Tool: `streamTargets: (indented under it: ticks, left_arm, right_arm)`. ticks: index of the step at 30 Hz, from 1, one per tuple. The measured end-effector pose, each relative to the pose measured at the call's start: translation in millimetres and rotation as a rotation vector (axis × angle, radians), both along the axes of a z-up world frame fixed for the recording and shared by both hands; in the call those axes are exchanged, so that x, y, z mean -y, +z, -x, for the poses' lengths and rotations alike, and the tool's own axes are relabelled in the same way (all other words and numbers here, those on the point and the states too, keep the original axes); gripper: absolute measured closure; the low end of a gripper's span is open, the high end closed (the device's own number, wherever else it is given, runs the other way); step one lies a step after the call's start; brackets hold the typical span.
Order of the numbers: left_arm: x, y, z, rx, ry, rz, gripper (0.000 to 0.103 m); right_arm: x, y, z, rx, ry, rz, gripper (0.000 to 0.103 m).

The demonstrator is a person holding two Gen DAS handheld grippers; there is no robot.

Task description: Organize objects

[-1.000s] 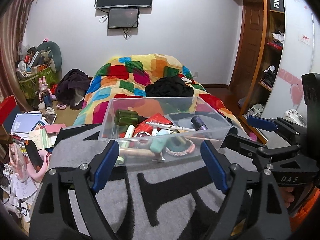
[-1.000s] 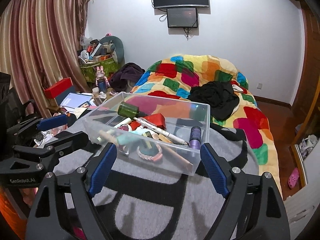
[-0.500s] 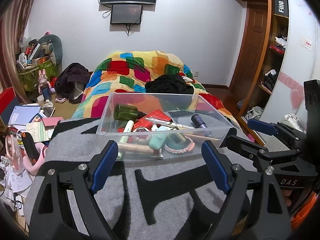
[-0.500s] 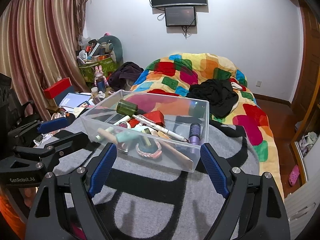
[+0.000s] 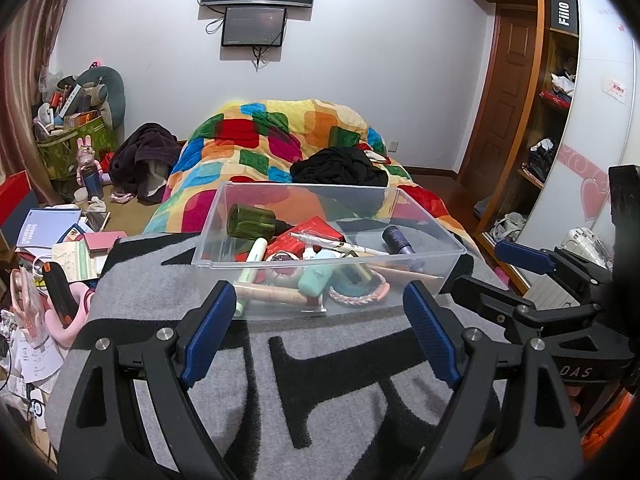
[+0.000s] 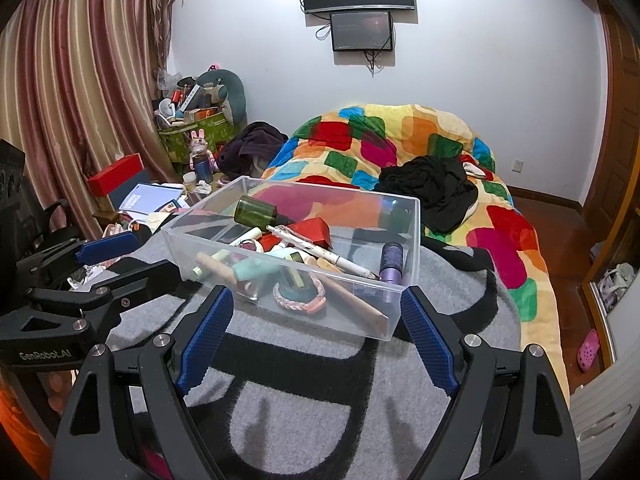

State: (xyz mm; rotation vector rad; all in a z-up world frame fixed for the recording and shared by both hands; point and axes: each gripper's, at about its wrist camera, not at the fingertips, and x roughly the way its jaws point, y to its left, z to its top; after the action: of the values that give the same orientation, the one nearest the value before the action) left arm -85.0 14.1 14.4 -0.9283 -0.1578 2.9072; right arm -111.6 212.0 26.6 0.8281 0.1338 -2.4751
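Observation:
A clear plastic bin (image 5: 420, 208) (image 6: 412, 232) sits on a grey and black blanket (image 5: 340, 380) (image 6: 320, 400). In it lie a dark green bottle (image 5: 252, 222) (image 6: 256, 211), a red box (image 5: 316, 232), a white pen (image 5: 340, 243) (image 6: 320, 252), a purple tube (image 5: 396, 240) (image 6: 391, 266), a pink braided band (image 5: 358, 294) (image 6: 299, 300) and other small items. My left gripper (image 5: 316, 316) is open and empty just short of the bin. My right gripper (image 6: 314, 320) is open and empty, also just short of it. Each gripper shows at the side of the other's view.
A bed with a colourful patchwork quilt (image 5: 280, 144) and black clothing (image 5: 340, 168) lies behind the bin. Books, papers and boxes (image 5: 60, 240) clutter the floor at the left. A wardrobe (image 5: 560, 100) stands at the right, curtains (image 6: 80, 80) at the left.
Both grippers have drawn back and lifted slightly, so the bin sits a little farther off. Both stay open and empty.

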Motion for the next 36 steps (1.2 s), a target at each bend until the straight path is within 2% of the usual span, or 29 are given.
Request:
streamTargets:
  ticks: [36]
  left_arm:
    - [-5.3,2.5,-1.2,0.020,-0.032,-0.008,0.017]
  right_arm:
    - [-1.9,-3.2,-0.5,0.004,0.001,0.001,0.019]
